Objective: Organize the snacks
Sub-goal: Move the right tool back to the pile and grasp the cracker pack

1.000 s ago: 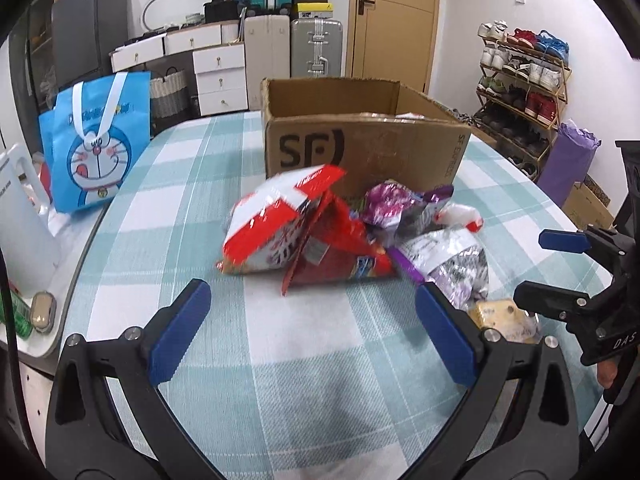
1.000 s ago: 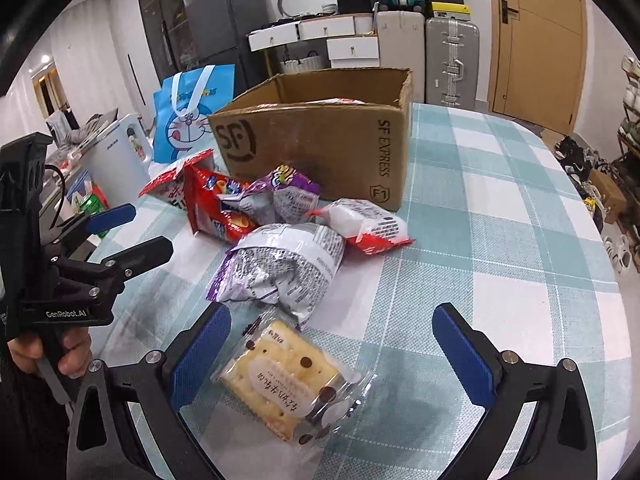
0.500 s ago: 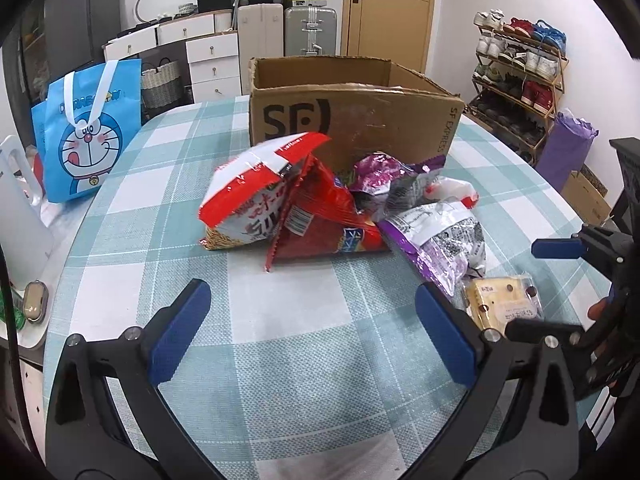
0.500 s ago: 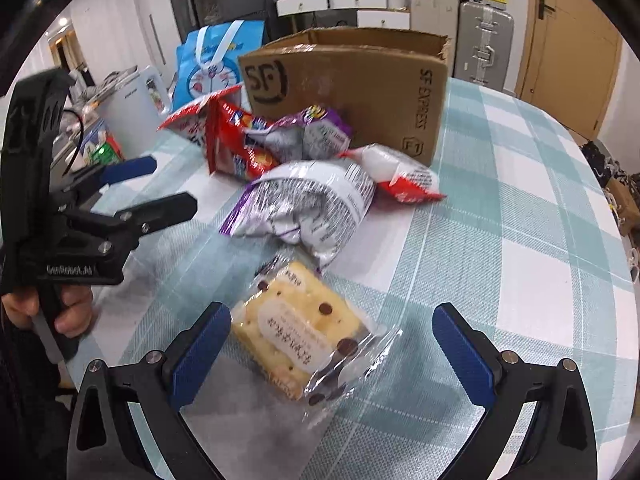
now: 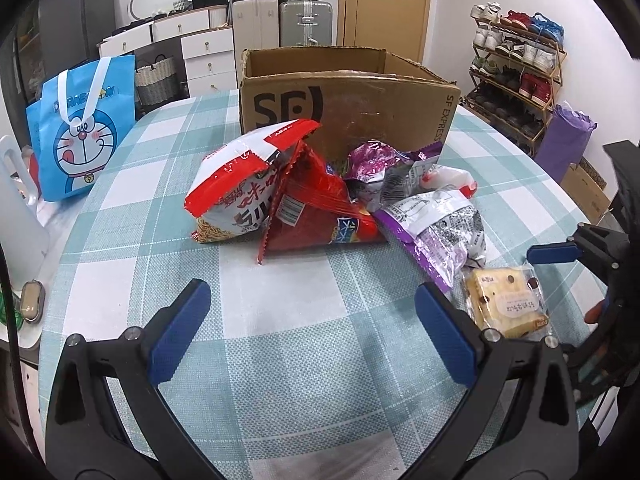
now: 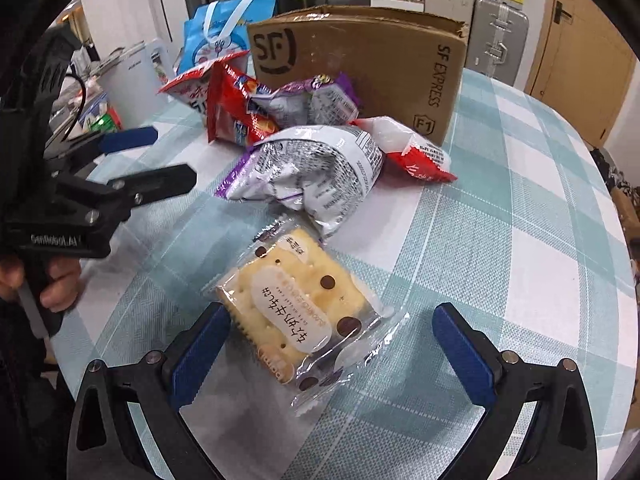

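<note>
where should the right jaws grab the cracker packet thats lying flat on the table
Across the firm square biscuit block in the clear-wrapped yellow cracker packet, not its loose crinkled film ends. Come down from above: it lies flat on the checked tablecloth, already between the open right gripper jaws.

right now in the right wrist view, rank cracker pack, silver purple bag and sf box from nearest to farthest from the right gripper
1. cracker pack: nearest, lying between the open fingers of the right gripper, left of centre.
2. silver purple bag: next, just beyond the crackers.
3. SF box: farthest, behind the snack pile.
</note>
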